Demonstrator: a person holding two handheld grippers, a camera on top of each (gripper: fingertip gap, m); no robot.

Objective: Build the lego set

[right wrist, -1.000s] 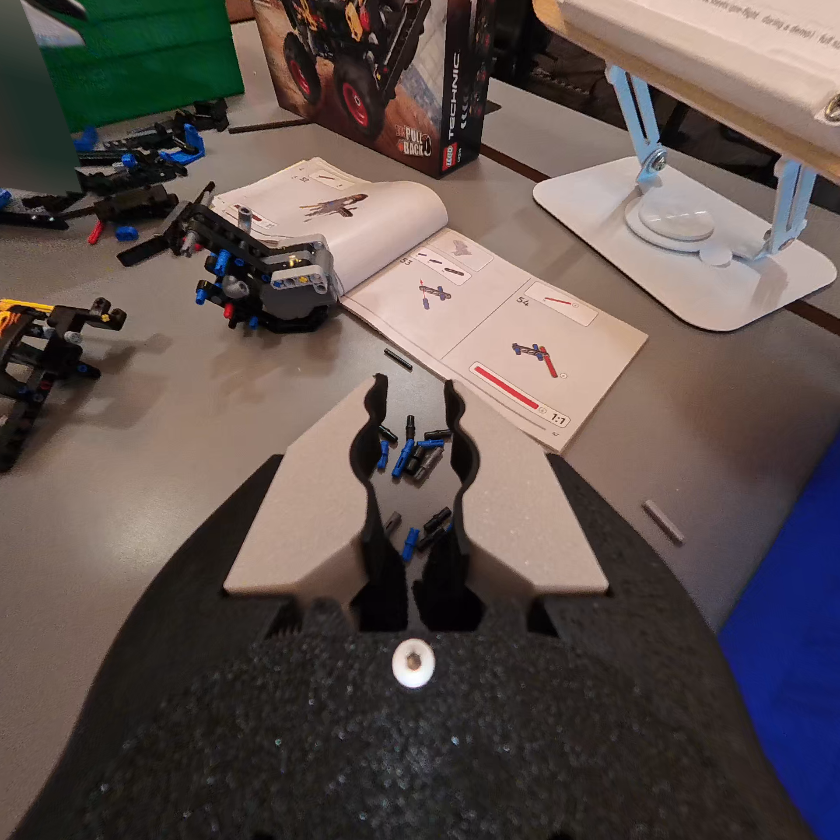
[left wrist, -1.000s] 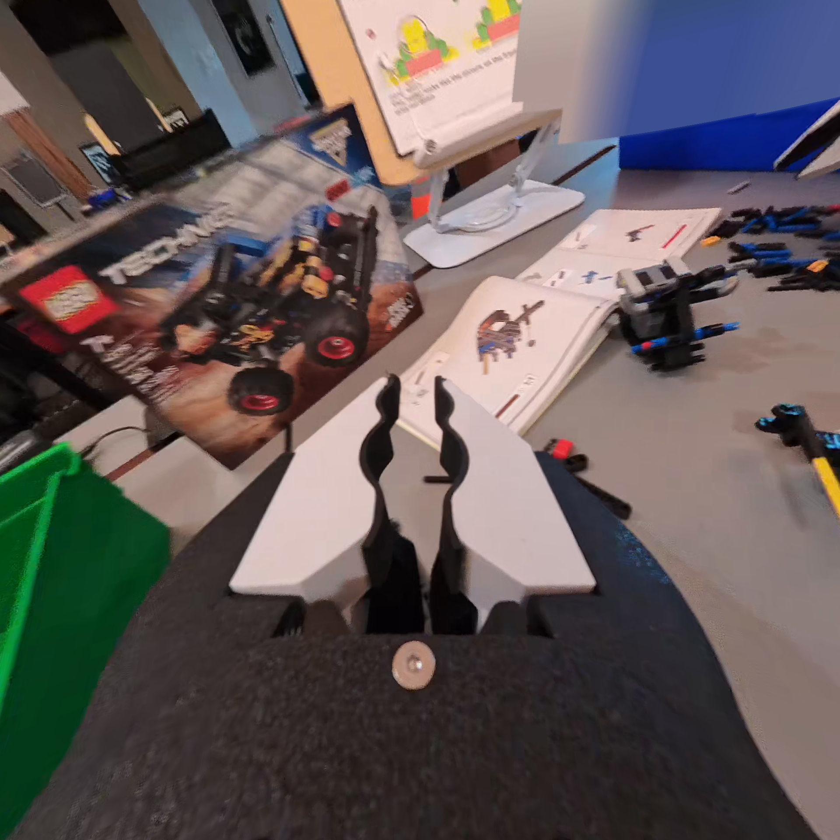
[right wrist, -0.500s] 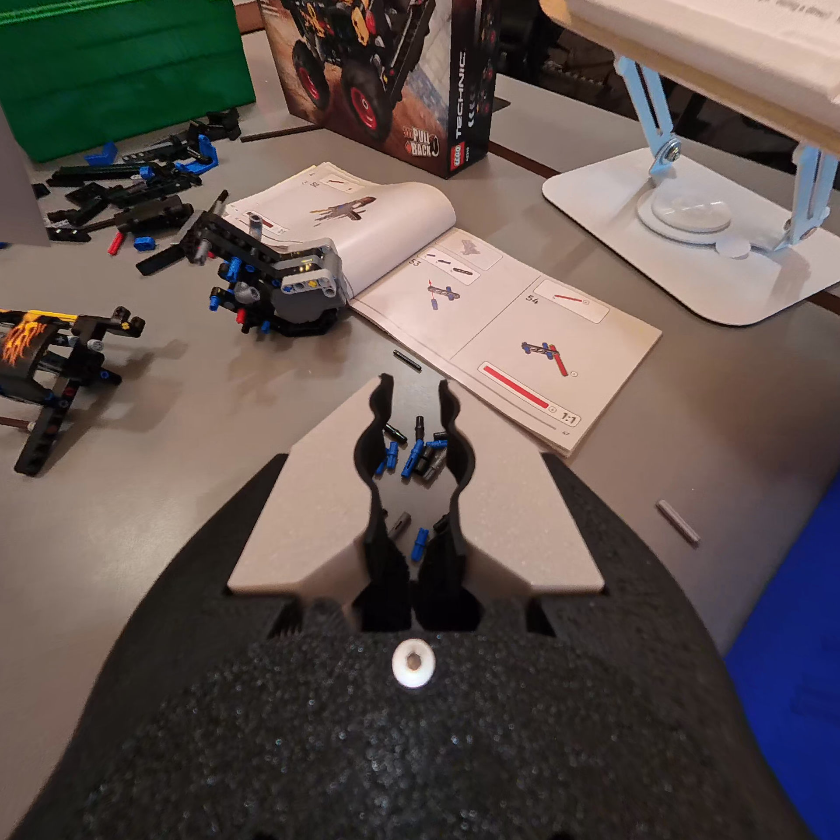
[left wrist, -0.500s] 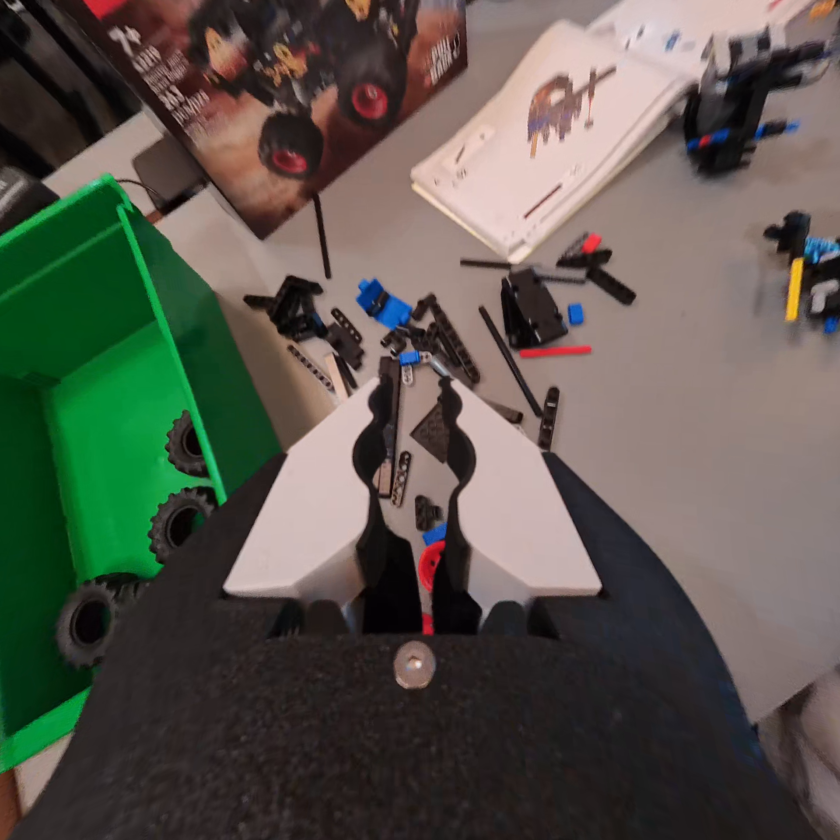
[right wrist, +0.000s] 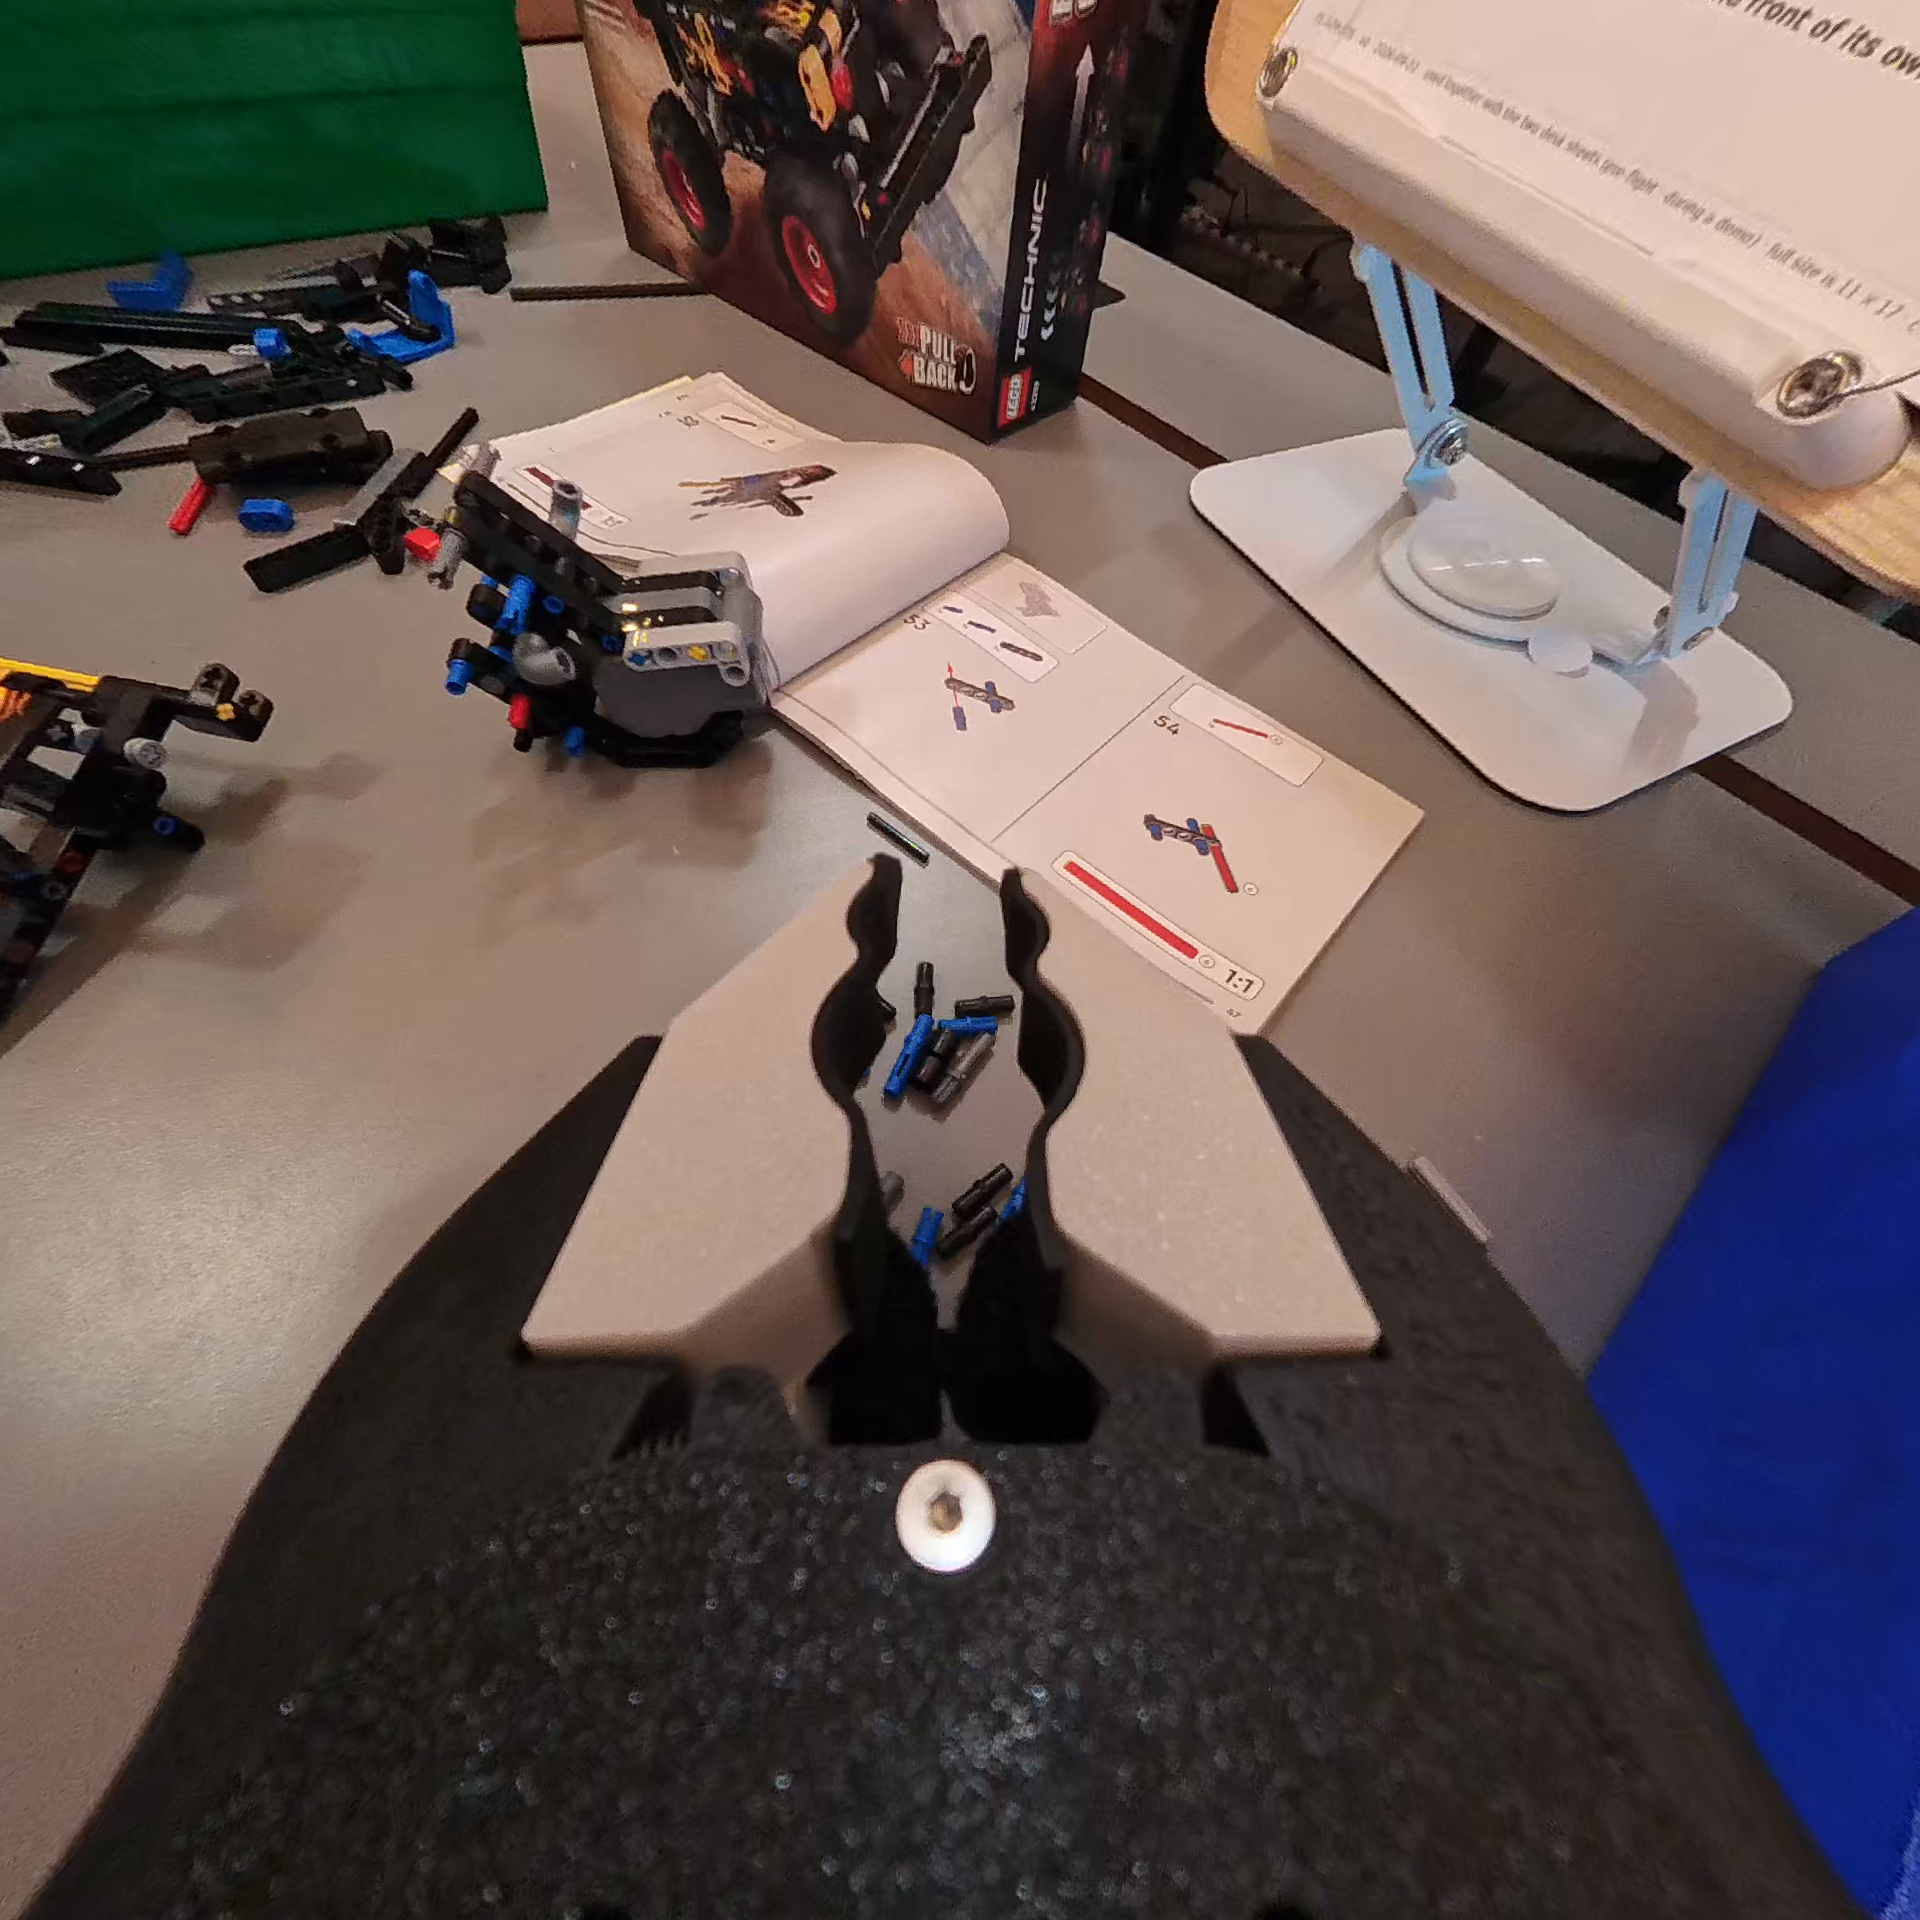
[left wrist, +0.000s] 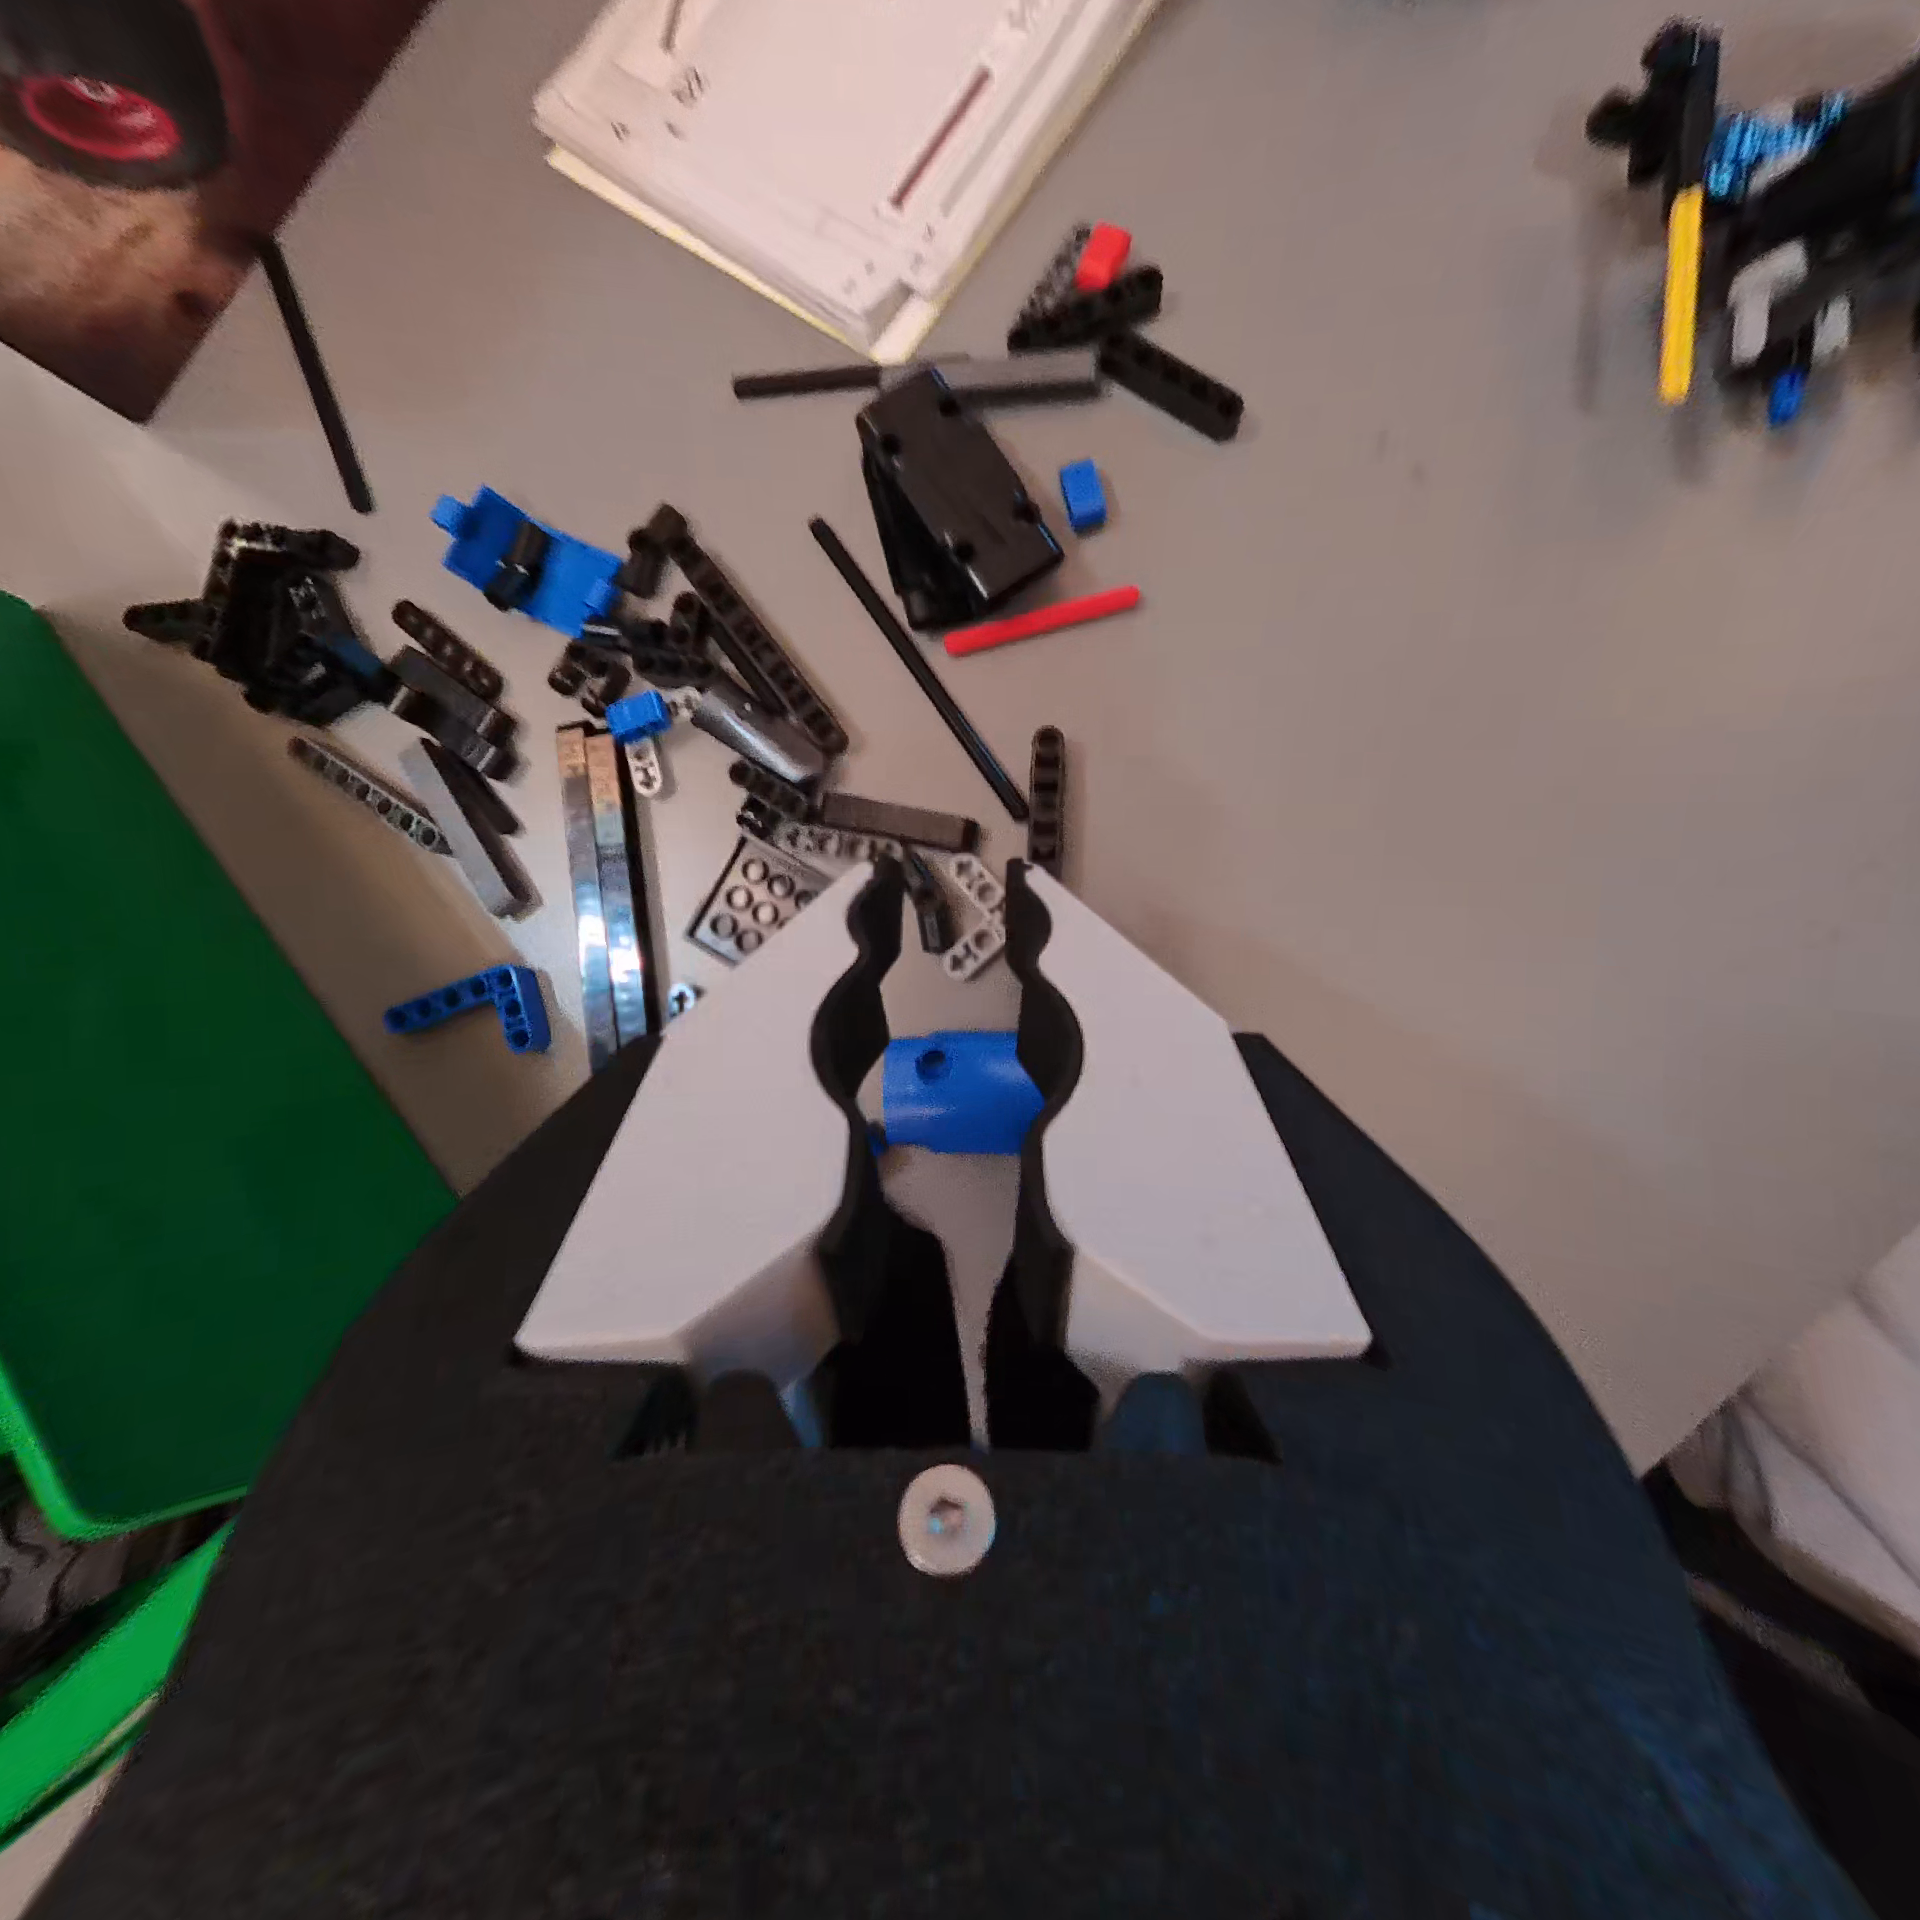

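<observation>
My left gripper [left wrist: 951, 883] is open and empty. It points down over a pile of loose black, grey and blue Lego parts [left wrist: 727, 665]. A blue part [left wrist: 951, 1091] shows through the gap between its jaws; I cannot tell if it touches them. A red axle [left wrist: 1042, 621] and a black panel [left wrist: 956, 509] lie just beyond. My right gripper [right wrist: 945, 883] is open and empty above a small heap of blue and black pins [right wrist: 940, 1049]. A grey-black sub-assembly [right wrist: 623, 644] rests against the open instruction booklet [right wrist: 1091, 748].
A black-yellow assembly [right wrist: 94, 748] sits at the left, also in the left wrist view [left wrist: 1766, 239]. A green bin [left wrist: 156, 1039] borders the parts pile. The set's box [right wrist: 862, 177] and a white stand [right wrist: 1507, 644] stand at the back. A blue surface [right wrist: 1787, 1351] lies at the right. The grippers' ends are close to 40 cm from one another. My left gripper is the nearer one to the red axle [left wrist: 1042, 621]: about 8 cm, against 35 cm. It is also in sight in the right wrist view [right wrist: 196, 487].
My left gripper has tipped down from the box and booklet and moved in low over the loose parts pile. My right gripper stayed over the pins and its jaws narrowed slightly.
</observation>
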